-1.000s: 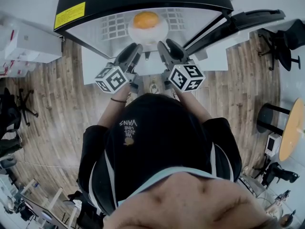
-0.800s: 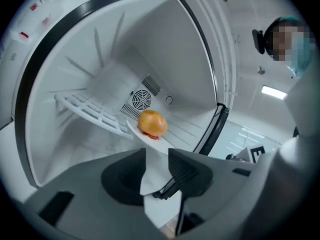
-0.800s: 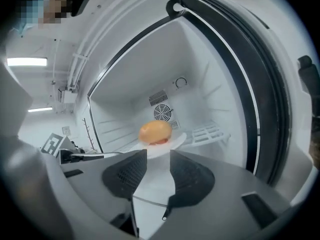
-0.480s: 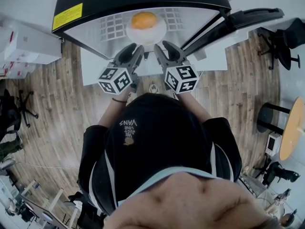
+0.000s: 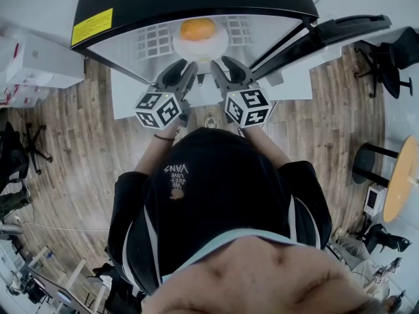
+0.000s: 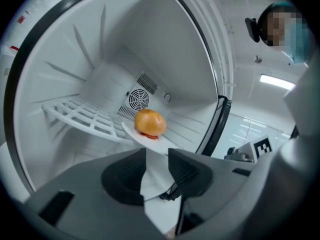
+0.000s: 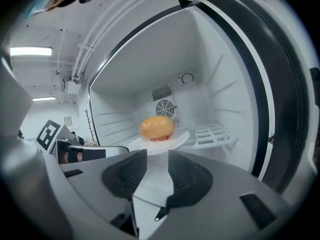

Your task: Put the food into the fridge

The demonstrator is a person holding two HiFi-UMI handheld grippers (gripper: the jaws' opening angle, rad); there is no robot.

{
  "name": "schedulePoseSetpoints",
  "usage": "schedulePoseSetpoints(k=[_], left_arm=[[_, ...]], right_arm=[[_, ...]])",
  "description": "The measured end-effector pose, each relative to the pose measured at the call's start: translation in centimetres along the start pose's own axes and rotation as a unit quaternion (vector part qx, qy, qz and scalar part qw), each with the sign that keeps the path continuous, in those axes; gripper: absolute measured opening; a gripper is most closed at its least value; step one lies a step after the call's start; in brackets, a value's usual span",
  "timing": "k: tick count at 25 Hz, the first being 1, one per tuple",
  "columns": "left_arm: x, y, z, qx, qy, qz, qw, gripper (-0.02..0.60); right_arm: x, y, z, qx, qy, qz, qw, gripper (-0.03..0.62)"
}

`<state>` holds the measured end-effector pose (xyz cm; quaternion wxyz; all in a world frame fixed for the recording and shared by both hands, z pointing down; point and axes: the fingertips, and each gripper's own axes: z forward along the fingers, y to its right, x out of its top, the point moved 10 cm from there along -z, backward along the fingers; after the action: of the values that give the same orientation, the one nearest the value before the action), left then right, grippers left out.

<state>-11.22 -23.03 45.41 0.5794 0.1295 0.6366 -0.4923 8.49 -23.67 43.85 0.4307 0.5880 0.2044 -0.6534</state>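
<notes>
1. The left gripper [image 6: 157,155] is hovering just outside the open fridge [image 6: 150,44]. Its jaws are standing a little apart, with nothing caught between them.
2. The right gripper [image 7: 157,156] is hanging beside it at about the same height. Its jaws are likewise parted by a narrow gap and gripping nothing.
3. In the head view, the two grippers are angling toward each other, their tips near the front edge of the plate [image 6: 146,138] but not touching it. Their marker cubes, the left cube [image 5: 158,108] and the right cube [image 5: 247,106], are sitting nearest the person's capped head [image 5: 216,195].
4. The white plate is lying on the wire shelf [image 6: 75,115] inside the fridge, straight ahead of both pairs of jaws.
5. The food, a round orange bun [image 6: 150,122] with a red layer showing under it, is sitting upright in the middle of that plate.
6. Behind the bun, a round fan grille [image 6: 139,100] is showing in the fridge's back wall.
7. The dark fridge door [image 5: 340,28] is standing open on the person's right, and a yellow label [image 5: 95,21] is showing on the fridge's black top at the left.
8. A wooden floor [image 5: 78,142] is spreading out below.
</notes>
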Motion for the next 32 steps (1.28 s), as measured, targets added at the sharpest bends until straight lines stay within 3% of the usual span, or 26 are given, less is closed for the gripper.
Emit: schedulePoseSetpoints(k=[32], left_arm=[[0.8,-1.6,1.9,0.011,0.003,-0.015,0.9998,0.118]], right_arm=[[1.0,1.7,3.2,0.005,0.001,-0.003,1.0,0.135]])
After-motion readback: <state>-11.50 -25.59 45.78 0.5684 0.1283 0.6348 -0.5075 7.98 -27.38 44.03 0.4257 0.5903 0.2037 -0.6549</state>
